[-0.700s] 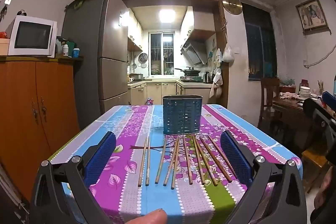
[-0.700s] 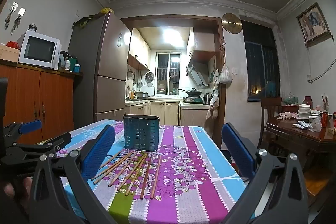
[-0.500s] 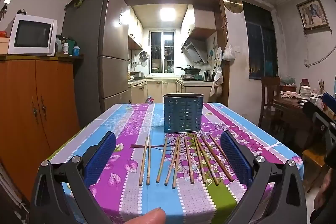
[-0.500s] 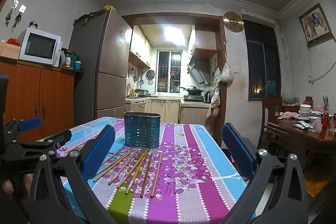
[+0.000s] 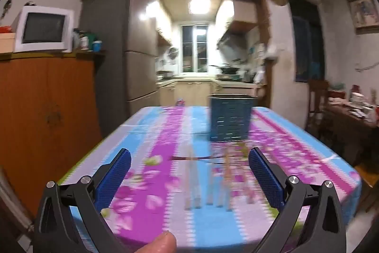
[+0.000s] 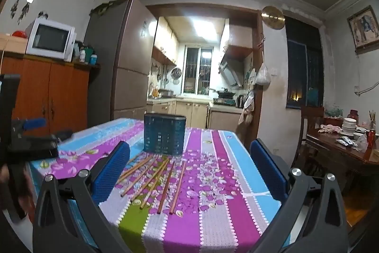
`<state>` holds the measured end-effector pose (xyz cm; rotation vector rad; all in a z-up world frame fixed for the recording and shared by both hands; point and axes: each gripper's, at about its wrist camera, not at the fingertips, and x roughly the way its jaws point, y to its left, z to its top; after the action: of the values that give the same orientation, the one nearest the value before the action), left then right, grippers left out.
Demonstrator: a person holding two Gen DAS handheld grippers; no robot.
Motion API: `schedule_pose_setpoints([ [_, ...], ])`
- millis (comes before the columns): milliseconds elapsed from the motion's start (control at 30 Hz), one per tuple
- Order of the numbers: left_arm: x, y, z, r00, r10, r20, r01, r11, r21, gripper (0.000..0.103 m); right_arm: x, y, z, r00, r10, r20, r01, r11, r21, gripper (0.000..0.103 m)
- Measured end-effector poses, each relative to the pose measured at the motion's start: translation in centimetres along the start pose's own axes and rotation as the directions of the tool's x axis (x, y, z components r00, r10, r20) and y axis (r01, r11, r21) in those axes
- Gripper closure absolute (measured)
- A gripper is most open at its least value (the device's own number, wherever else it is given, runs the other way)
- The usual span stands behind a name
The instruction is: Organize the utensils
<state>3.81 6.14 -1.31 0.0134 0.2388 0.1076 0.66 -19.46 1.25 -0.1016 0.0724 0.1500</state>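
Note:
A dark blue perforated utensil holder (image 6: pixel 164 134) stands upright at the middle of the table; it also shows blurred in the left wrist view (image 5: pixel 230 119). Several wooden chopsticks (image 6: pixel 151 178) lie fanned out on the tablecloth in front of it, also blurred in the left wrist view (image 5: pixel 208 181). My left gripper (image 5: pixel 189 172) is open and empty, above the table's near edge, short of the chopsticks. My right gripper (image 6: pixel 189 165) is open and empty, near the chopsticks' near ends. The left gripper (image 6: pixel 30 134) shows at the left of the right wrist view.
The table (image 6: pixel 213 181) has a striped floral cloth. An orange cabinet (image 6: pixel 47 96) with a microwave (image 6: pixel 51 39) and a fridge (image 6: pixel 123 63) stand at the left. A wooden table (image 6: pixel 343 146) with dishes and a chair stand at the right.
The left gripper has swung to the left and moved, blurring its view; the holder now sits right of centre there. The right gripper has dipped slightly toward the chopsticks.

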Motion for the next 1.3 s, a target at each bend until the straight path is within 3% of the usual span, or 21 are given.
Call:
schedule_pose_setpoints([
  [167, 1.8, 3.5, -0.4, 0.997, 0.075, -0.024, -0.074, 0.997, 0.018, 0.004, 0.8, 0.2, -0.8, 0.998, 0.035, -0.044, -0.036, 0.999, -0.022, 0.005],
  [333, 3.0, 5.0, -0.9, 0.995, 0.083, -0.048, -0.083, 0.996, 0.011, 0.004, 1.6, 0.5, -1.4, 0.997, 0.061, -0.057, -0.062, 0.998, -0.014, 0.005],
  [567, 3.4, 5.1, -0.5, 0.997, 0.071, -0.02, -0.071, 0.997, 0.016, 0.004, 2.2, 0.8, -1.6, 0.997, 0.063, -0.034, -0.063, 0.998, -0.002, 0.005],
  [800, 2.0, 0.9, 0.5, 0.998, 0.025, 0.05, -0.027, 0.999, 0.031, 0.004, 3.1, 0.3, 0.2, 1.0, 0.003, 0.006, -0.003, 1.0, 0.03, 0.005],
  [967, -0.3, -2.8, 2.1, 0.992, -0.072, 0.107, 0.068, 0.997, 0.038, 0.004, 4.1, 0.2, 1.7, 0.999, -0.031, 0.025, 0.03, 0.998, 0.047, 0.005],
  [1300, -1.7, -5.3, 2.2, 0.99, -0.098, 0.102, 0.095, 0.995, 0.034, 0.004, 3.4, 0.5, 2.0, 0.999, -0.032, 0.038, 0.03, 0.999, 0.038, 0.005],
])
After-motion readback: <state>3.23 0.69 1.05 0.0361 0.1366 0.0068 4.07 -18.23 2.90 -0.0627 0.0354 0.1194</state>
